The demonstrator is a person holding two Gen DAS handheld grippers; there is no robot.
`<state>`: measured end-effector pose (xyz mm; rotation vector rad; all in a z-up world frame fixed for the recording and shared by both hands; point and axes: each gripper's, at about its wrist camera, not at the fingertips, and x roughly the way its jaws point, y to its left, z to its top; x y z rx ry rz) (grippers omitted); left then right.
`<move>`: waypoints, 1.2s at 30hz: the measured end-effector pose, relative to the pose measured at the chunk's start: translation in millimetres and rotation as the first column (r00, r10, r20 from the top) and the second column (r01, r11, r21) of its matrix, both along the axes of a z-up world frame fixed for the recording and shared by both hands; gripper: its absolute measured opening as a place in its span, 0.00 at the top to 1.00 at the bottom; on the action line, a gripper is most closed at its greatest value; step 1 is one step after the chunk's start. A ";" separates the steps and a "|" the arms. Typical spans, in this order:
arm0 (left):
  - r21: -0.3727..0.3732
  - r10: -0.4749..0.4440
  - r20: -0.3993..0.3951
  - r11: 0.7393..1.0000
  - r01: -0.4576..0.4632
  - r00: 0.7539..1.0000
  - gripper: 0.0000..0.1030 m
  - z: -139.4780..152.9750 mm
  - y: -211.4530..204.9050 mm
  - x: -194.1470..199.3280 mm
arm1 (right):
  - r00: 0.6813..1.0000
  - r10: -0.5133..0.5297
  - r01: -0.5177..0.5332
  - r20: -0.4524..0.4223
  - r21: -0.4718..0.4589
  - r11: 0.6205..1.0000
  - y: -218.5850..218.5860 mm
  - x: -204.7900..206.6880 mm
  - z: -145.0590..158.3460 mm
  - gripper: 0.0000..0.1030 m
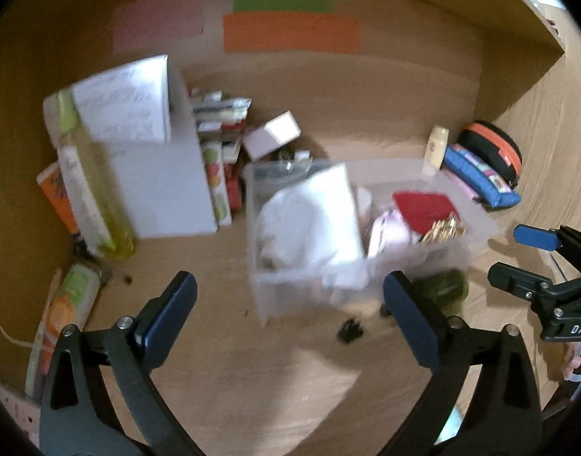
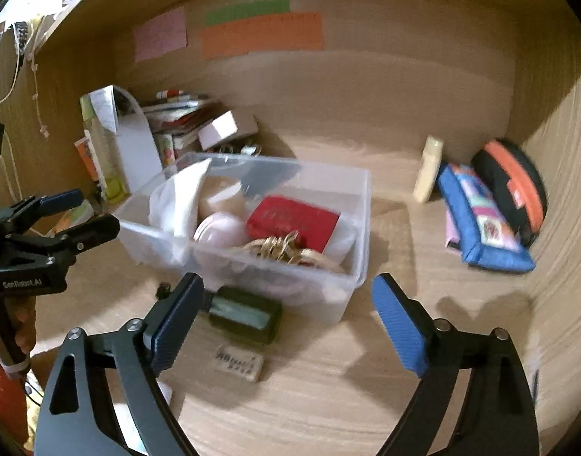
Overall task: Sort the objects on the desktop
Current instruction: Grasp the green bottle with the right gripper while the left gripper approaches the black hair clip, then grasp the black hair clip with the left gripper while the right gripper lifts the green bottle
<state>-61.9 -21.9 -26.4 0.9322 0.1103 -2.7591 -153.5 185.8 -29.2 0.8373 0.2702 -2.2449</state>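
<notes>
A clear plastic bin point(image 2: 360, 205) stands mid-desk and holds white cloth, a red box point(image 2: 290, 220), a pink round case and gold clips. It also shows in the left wrist view point(image 1: 476, 243). A dark green bottle point(image 2: 245, 313) lies on the desk against the bin's front. A small eraser point(image 2: 239, 366) lies in front of the bottle, and a black clip point(image 1: 349, 332) lies nearby. My left gripper point(image 1: 290, 296) is open and empty in front of the bin. My right gripper point(image 2: 288, 296) is open and empty, just above the bottle and eraser.
White boxes, a tall yellow bottle point(image 1: 89, 186) and stacked booklets stand at the left back. A cream bottle point(image 2: 427, 169), a blue pouch point(image 2: 480, 224) and a black-orange case point(image 2: 514, 190) lie at the right by the side wall. Coloured sheets hang on the back wall.
</notes>
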 end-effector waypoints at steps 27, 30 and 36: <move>0.040 -0.154 0.243 0.988 0.149 0.958 0.77 -68.6 36.3 -47.4 | 0.994 0.056 -0.056 0.095 -0.002 0.998 -8.4 -3.9 -32.3 0.46; 0.034 -0.143 0.209 0.990 0.139 0.967 0.81 -63.5 36.4 -41.3 | 0.995 0.032 -0.029 0.098 -0.032 0.999 6.2 -4.7 -27.2 0.46; 0.064 -0.132 0.176 0.990 0.122 0.976 0.81 -53.4 30.4 -28.2 | 0.997 0.006 0.000 0.083 -0.081 0.997 23.6 -10.3 -13.3 0.46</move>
